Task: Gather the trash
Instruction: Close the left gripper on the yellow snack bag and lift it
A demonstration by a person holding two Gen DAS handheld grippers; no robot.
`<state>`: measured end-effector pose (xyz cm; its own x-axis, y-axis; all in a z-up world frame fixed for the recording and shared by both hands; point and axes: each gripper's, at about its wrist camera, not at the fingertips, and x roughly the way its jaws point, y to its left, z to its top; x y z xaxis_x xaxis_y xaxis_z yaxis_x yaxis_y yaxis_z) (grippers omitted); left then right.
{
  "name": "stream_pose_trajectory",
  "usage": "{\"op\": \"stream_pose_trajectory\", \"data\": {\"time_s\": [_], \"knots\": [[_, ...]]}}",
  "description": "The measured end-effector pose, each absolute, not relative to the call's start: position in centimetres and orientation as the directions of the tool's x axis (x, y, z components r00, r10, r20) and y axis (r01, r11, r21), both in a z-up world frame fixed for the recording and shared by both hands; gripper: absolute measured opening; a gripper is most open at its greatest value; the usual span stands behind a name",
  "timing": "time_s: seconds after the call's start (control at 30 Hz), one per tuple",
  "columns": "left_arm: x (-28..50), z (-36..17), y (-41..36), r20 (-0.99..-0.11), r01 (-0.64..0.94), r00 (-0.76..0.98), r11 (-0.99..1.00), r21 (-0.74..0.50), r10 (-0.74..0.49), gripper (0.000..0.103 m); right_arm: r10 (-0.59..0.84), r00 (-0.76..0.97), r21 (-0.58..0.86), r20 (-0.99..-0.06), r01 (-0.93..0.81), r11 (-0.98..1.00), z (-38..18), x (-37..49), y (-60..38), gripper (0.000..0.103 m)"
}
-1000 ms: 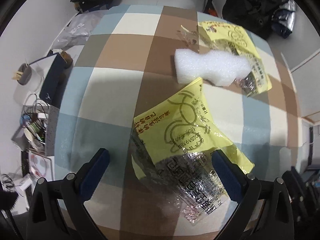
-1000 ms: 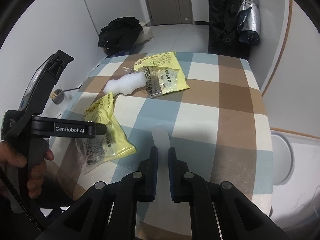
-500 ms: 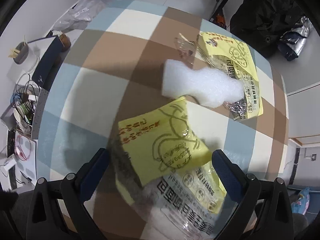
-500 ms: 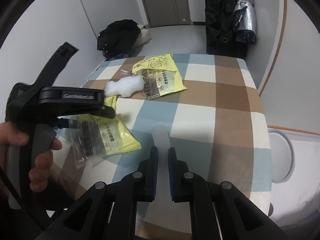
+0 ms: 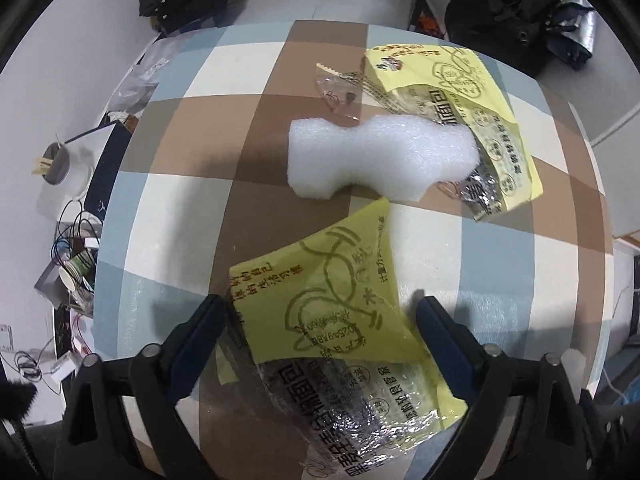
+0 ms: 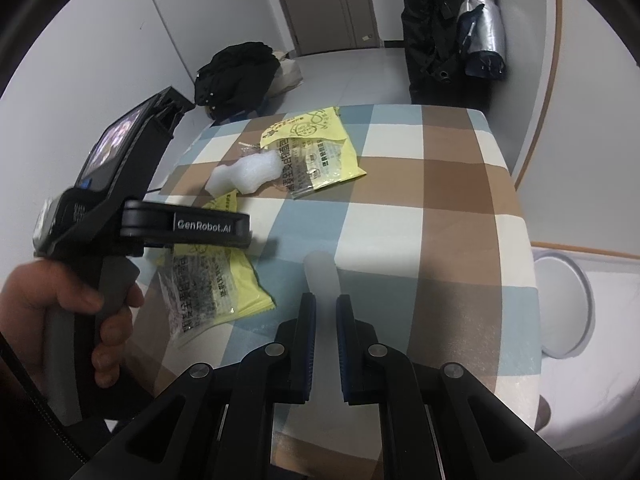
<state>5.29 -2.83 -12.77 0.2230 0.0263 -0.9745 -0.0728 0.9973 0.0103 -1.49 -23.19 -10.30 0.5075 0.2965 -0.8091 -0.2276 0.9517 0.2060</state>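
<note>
Covering the checked surface (image 5: 256, 128): white foam block (image 5: 380, 160) at 12 o'clock, near yellow wrapper (image 5: 340, 320) between the left tongs (image 5: 320, 320), closing, pads not pressing yet. Right tongs (image 6: 326, 320) pinch a whitish translucent strip (image 6: 320, 276). Risk: crinkly film buckles and slips out as the pads meet.

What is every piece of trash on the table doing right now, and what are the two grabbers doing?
Near yellow wrapper: crumpled, lying between the left gripper's fingers.
Far yellow wrapper: flat on the table, partly under the foam.
White foam piece: lying on the table, untouched.
Small clear wrapper: crinkled, beside the foam.
Left gripper: jaws closing around the near wrapper.
Right gripper: shut, empty, over the table.
</note>
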Motion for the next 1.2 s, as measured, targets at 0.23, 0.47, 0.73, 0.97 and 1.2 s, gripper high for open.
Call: {"op": "stream_pose_trajectory", "data": {"time_s": [0.23, 0.47, 0.73, 0.97, 1.2], "knots": [[5.3, -12.5, -2.7, -0.972, -0.044, 0.234, 0.999, 0.007, 0.017, 0.069, 0.302, 0.517, 0.205, -0.801, -0.236, 0.950, -10.0, -1.8, -23.2, 0.009], [4.5, -12.2, -2.7, -0.969, -0.028, 0.245, 1.000, 0.007, 0.013, 0.052, 0.302, 0.520, 0.225, -0.799, -0.207, 0.952, -10.0, -1.8, -24.0, 0.009], [3.7, -11.9, -0.5, -0.964, -0.051, 0.244, 0.991, -0.121, -0.105, 0.048, 0.288, 0.524, 0.211, -0.801, -0.202, 0.956, -10.2, -1.9, -23.8, 0.009], [3.4, -11.7, 1.9, -0.948, -0.099, 0.247, 0.968, -0.233, -0.203, 0.047, 0.292, 0.526, 0.222, -0.799, -0.193, 0.956, -10.2, -1.9, -23.7, 0.009], [3.1, -8.8, 2.4, -0.903, -0.080, 0.345, 0.951, -0.299, -0.255, 0.047, 0.310, 0.541, 0.234, -0.782, -0.205, 0.950, -9.6, -2.1, -23.5, 0.009]]}}
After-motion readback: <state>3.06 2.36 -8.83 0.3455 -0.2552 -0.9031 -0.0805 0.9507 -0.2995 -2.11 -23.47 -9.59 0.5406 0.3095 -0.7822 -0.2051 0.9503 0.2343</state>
